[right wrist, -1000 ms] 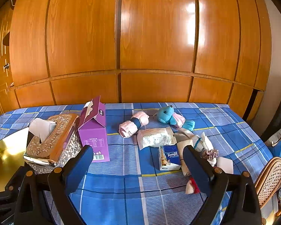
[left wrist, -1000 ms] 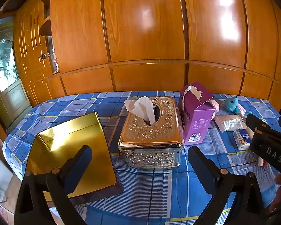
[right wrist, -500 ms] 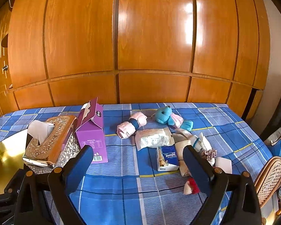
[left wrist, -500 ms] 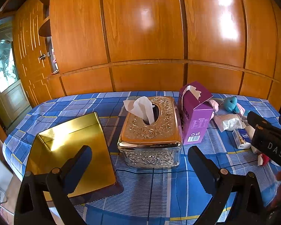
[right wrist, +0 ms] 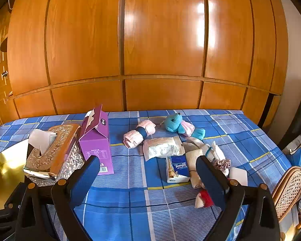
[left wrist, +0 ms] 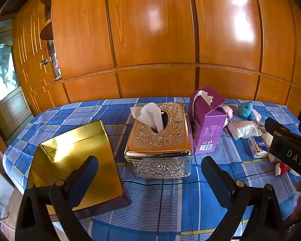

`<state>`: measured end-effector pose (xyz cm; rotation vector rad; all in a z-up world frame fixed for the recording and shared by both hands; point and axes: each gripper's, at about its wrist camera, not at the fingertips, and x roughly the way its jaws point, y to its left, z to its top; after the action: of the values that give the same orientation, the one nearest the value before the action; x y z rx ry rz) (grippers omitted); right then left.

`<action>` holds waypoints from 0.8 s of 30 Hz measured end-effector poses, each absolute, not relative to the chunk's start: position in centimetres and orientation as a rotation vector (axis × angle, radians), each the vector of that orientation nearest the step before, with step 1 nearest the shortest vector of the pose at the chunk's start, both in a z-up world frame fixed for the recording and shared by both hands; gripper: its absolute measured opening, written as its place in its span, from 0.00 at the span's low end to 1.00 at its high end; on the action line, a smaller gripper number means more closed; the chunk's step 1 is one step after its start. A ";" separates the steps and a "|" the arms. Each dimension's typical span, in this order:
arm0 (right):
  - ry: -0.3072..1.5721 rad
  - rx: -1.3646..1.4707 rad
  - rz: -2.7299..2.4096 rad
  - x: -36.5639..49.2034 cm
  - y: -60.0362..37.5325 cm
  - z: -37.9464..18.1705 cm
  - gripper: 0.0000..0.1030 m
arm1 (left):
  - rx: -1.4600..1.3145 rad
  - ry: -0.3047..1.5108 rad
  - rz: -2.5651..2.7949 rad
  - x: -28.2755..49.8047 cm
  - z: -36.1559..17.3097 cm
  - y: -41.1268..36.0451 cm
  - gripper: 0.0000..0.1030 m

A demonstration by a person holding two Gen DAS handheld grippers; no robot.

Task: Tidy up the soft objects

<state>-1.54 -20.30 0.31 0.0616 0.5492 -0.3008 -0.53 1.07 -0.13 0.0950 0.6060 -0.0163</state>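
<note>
1. Wooden wall panels (right wrist: 162, 40) of glossy orange-brown colour fill the background behind the table.
2. Blue checked cloth covers the table (right wrist: 134, 188) on which all things lie.
3. The flat shiny gold tray (left wrist: 74, 156) lies at the left end of the table, with nothing in it.
4. The gold and silver embossed metal tissue box (left wrist: 160, 140) stands just beside the tray, and a white tissue (left wrist: 150, 116) sticks up from its slot.
5. The purple cardboard carton with torn-open top (right wrist: 98, 140) stands upright, very close against the right side of the tissue box.
6. The left tongs (left wrist: 150, 182) hover low over the near table edge, jaws wide apart and holding nothing, in front of the tissue box.
7. The right tongs (right wrist: 148, 182) hover also with jaws wide apart and empty, in front of the pile of soft things.
8. The soft things lie together to the right of the carton:
   - the turquoise plush toy with pink dress (right wrist: 176, 123), farthest back;
   - the rolled pink towel with dark blue band (right wrist: 139, 133), beside it;
   - the white plastic packet (right wrist: 162, 148), in front of the towel;
   - the blue and white "Tempo" tissue pack (right wrist: 177, 168), nearest;
   - the small mauve scrunchie (right wrist: 221, 163);
   - the small red and white soft piece (right wrist: 203, 198), close to the right finger of the right tongs.
</note>
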 end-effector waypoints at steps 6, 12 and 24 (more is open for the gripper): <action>0.550 0.062 -0.300 -1.6 -20.3 0.3 0.95 | 0.099 0.607 -0.018 -0.6 -0.2 0.9 1.00; 0.552 0.064 -0.299 -1.6 -20.4 0.3 0.95 | 0.100 0.610 -0.021 -0.6 -0.2 0.9 1.00; 0.548 0.074 -0.311 -1.6 -21.0 0.4 0.95 | 0.109 0.612 -0.031 -0.8 -0.3 0.5 1.00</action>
<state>-1.63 -20.97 0.41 0.0738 0.5481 -0.3106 -0.76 0.46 -0.25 0.1092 0.6122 -0.0309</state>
